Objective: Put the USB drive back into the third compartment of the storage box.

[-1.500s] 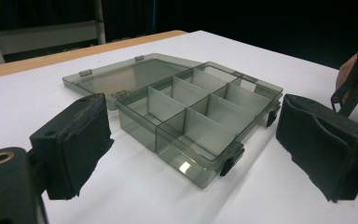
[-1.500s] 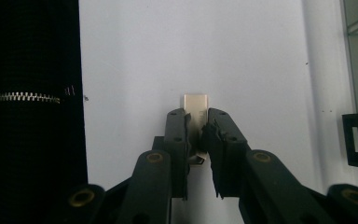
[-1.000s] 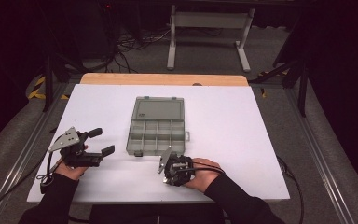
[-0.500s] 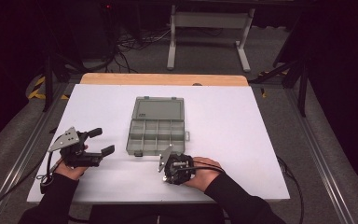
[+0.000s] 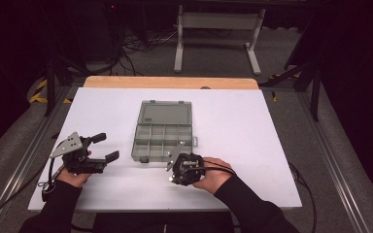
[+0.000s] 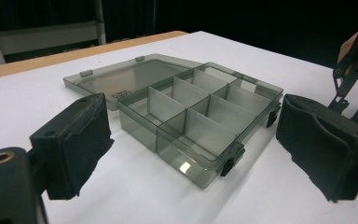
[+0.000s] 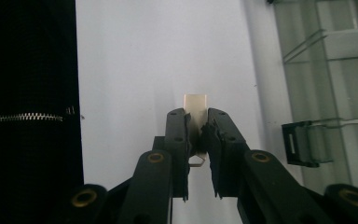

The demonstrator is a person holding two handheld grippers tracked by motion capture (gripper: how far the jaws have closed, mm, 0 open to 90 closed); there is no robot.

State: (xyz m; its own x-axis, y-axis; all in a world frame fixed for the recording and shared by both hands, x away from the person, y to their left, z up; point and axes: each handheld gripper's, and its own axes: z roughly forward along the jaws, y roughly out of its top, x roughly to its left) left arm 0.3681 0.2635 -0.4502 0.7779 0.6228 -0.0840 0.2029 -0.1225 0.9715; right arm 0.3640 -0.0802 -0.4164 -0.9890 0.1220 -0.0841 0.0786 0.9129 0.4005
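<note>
Two claws: right claw [image 7: 196,128] pinches a small pale divider piece [image 7: 196,109] beside the organizer box [image 5: 162,138]; left claw [image 5: 102,148] gapes wide, empty.

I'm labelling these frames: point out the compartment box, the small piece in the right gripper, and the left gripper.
compartment box [image 5: 161,141], high view, on a divider wall
small pale piece [image 7: 196,109], right gripper view, on its end above the pads
left gripper [image 5: 105,147], high view, midway between its fingertips

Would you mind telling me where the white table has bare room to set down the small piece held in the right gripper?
Free: the white table right of the organizer box, and the strip between the box and the left gripper. Crowded: the near edge of the box, where the right gripper holds the small piece.
</note>
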